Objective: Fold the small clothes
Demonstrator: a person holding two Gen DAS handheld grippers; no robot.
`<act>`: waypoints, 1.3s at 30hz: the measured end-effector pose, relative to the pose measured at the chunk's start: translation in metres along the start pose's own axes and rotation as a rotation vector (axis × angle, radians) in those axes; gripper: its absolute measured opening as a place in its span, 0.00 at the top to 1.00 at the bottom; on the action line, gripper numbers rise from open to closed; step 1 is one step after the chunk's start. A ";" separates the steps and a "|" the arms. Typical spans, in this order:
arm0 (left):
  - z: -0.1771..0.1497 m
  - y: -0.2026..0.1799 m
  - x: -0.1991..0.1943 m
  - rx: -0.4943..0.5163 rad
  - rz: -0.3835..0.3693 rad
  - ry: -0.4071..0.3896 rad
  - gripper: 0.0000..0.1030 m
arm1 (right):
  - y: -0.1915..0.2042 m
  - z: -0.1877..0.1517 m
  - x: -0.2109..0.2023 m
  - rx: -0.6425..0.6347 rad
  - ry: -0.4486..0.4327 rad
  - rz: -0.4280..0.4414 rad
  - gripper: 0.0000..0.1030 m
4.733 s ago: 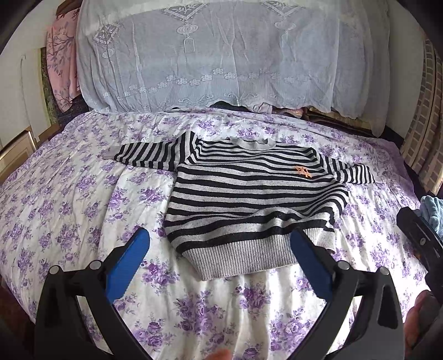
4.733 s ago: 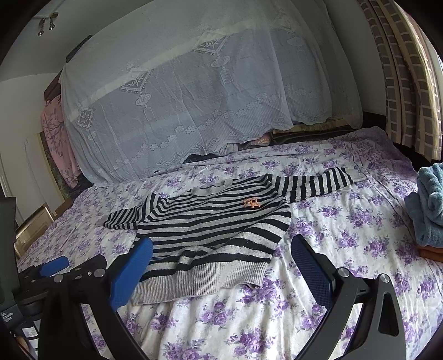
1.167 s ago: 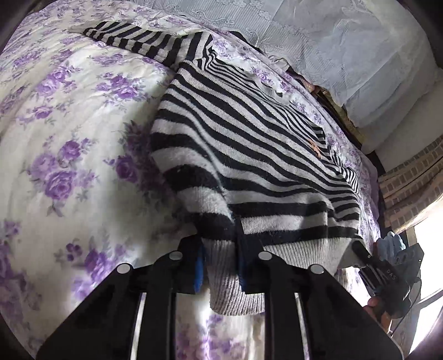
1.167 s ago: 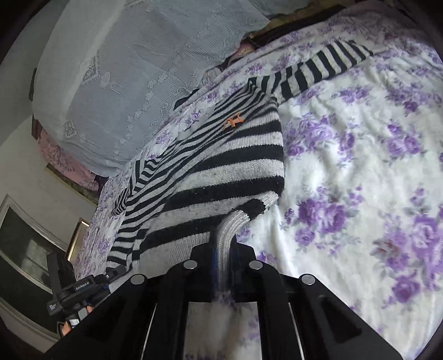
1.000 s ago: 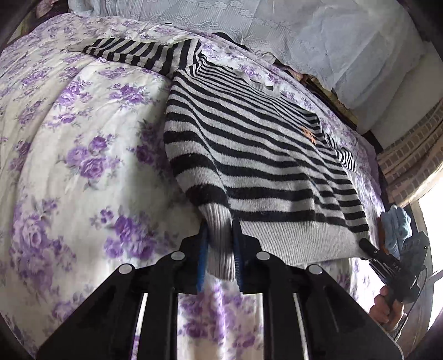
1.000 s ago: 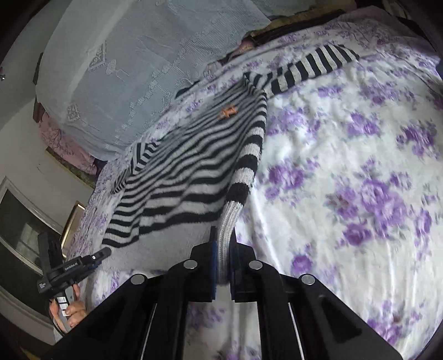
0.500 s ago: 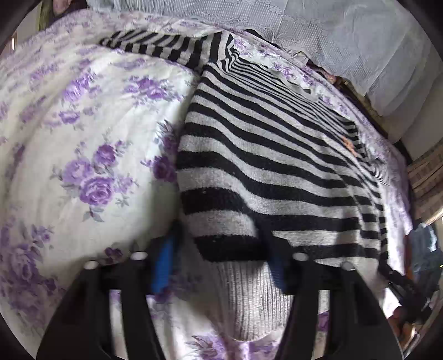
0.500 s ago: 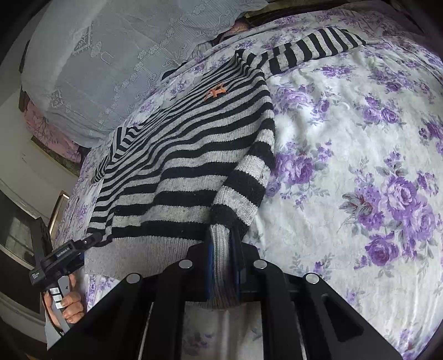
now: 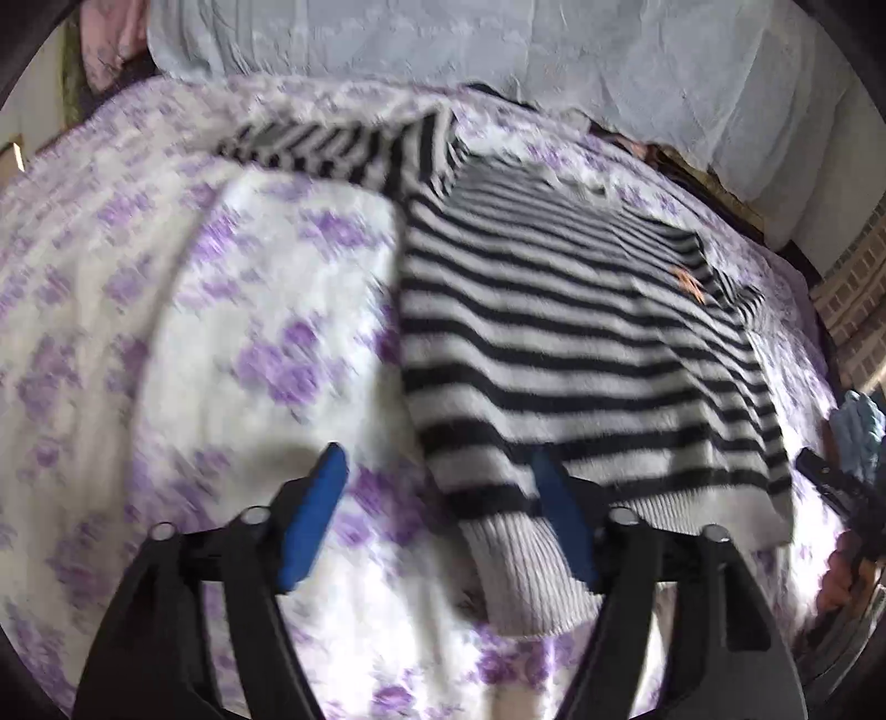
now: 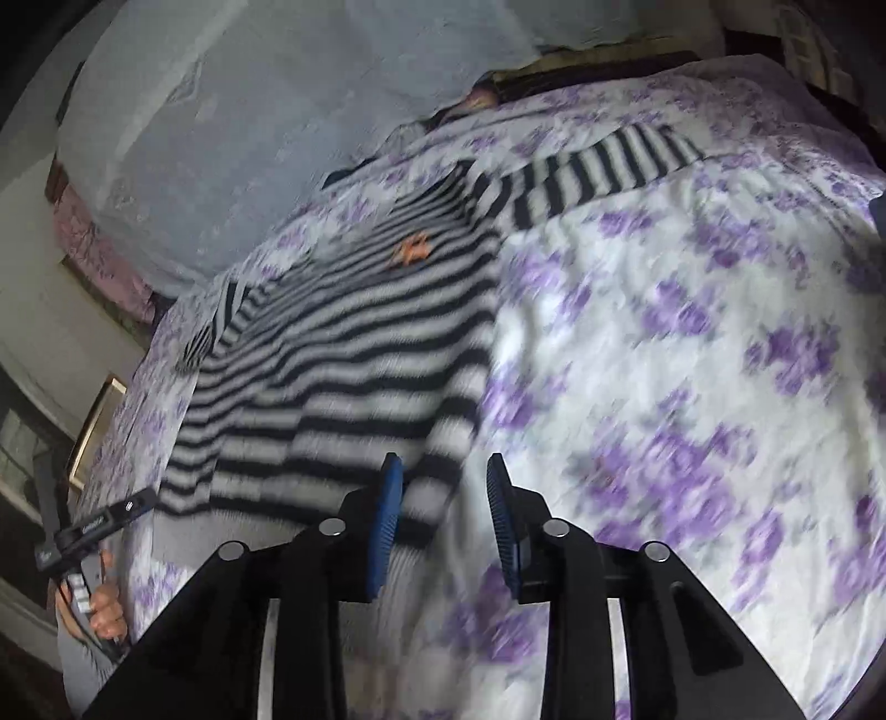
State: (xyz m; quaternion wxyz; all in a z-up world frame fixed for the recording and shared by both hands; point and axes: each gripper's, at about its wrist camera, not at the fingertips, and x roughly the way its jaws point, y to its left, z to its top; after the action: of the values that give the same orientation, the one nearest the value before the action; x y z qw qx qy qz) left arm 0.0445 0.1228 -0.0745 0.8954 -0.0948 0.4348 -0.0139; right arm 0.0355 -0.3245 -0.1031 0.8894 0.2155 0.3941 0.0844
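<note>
Striped sweater [image 9: 554, 332]: small knit, black and pale grey bands, ribbed grey hem, a small orange motif [image 9: 688, 281] on the chest; lies face up and spread on the floral bedspread [image 9: 194, 332], hem toward the near edge of the bed, neck toward the far edge. One sleeve [image 9: 332, 147] runs out toward the far left part of the bed in the left wrist view; the other sleeve [image 10: 598, 171] runs toward the far right part in the right wrist view. Left gripper [image 9: 437, 520]: blue-padded fingers [image 9: 313, 520] spread wide apart, nothing between them gripped; the hem's left corner lies in the gap under the right-hand finger, whether touching it cannot be told through the blur. Right gripper [image 10: 443, 526]: fingers [image 10: 385, 526] parted, released; the hem's right corner sits just beside the left-hand pad, contact not discernible. Floral bedspread: white ground, purple flower print, covers the whole bed. Pale lace cloth [image 9: 498, 50]: draped over a large mound along the far edge of the bed. Light blue towel [image 9: 861, 432]: at the right edge of the bed, partly in view. Pink fabric [image 10: 94, 249]: hanging at the far left corner. Both views are motion-blurred; fine detail is unreadable.
</note>
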 end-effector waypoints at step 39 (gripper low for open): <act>0.176 0.125 0.155 -0.548 0.033 -0.002 0.23 | -0.174 0.138 0.073 0.507 -0.311 -0.158 0.79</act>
State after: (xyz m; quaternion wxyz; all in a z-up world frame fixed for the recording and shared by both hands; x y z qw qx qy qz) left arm 0.2714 0.2568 -0.1114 0.8369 -0.3265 0.4228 0.1189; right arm 0.1828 -0.5002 -0.1475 0.8608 0.4095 0.2775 -0.1201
